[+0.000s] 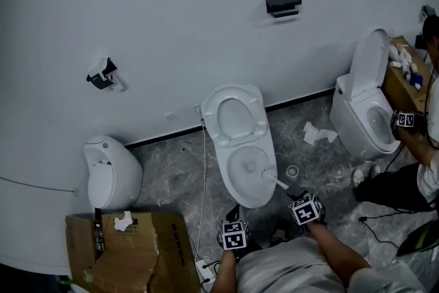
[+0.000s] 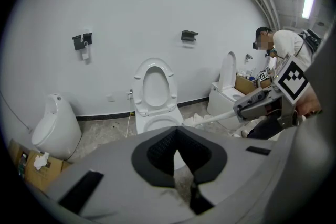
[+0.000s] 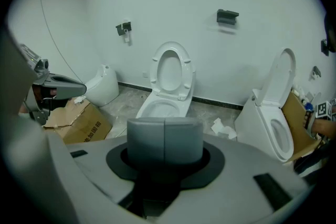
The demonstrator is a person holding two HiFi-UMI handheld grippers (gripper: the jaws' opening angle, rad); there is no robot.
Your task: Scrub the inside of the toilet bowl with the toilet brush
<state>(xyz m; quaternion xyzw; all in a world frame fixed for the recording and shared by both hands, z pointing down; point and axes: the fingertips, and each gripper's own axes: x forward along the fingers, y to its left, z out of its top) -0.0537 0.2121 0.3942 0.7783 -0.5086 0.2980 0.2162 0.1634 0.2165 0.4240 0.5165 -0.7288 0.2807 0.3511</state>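
There are two toilets: the middle toilet (image 1: 236,141) and the right toilet (image 1: 346,127). One urinal (image 1: 110,175). Two boxes: left box (image 1: 147,254), right box (image 1: 401,89). Two wall holders: left holder (image 1: 103,73), right holder (image 1: 283,5). One brush (image 1: 273,180).

Head view: marker cubes (image 1: 306,209) cover the jaws of left gripper (image 1: 233,217) and right gripper (image 1: 296,194). Head of toilet brush (image 1: 276,182) is white on white toilet bowl (image 1: 241,199), bristles indistinct. Bottom edge cuts the cardboard box (image 1: 137,254); right edge cuts a second person (image 1: 425,168). Left gripper view: gripper body hides the bowl's front and the brush's head end. Right gripper view: grey block (image 3: 164,140) sits at the jaws, brush grip or gripper part, cannot tell; it screens the bowl's near rim.
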